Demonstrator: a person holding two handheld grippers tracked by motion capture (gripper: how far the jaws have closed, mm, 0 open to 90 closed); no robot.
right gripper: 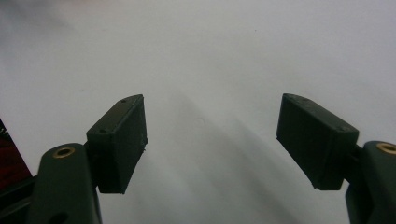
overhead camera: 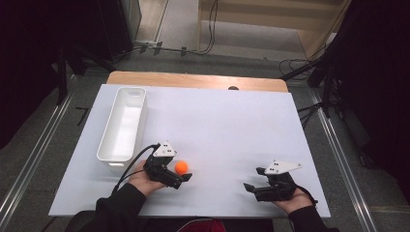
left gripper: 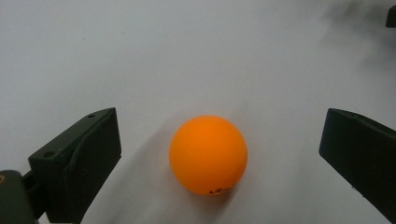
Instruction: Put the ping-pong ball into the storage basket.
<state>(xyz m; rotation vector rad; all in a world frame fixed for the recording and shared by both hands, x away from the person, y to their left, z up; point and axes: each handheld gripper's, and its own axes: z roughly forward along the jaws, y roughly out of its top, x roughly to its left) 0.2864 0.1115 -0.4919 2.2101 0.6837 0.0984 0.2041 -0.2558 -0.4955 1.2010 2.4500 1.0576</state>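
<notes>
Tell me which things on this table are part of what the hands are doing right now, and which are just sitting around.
In the job:
- orange ball, lying between the open jaws, untouched
- left gripper, closing in on it

Lying about:
- white bin, at the table's left side
- right gripper, open, holding nothing
- white table

Ball (overhead camera: pixel 181 167) on table (overhead camera: pixel 232 125) between left claw (overhead camera: pixel 180 172) jaws; bin (overhead camera: pixel 123 124) behind-left; right claw (overhead camera: pixel 255 180) well right.

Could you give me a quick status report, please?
Left hand-held gripper open around orange ball, not touching. Right hand-held gripper open, empty. Nothing in the way.
</notes>
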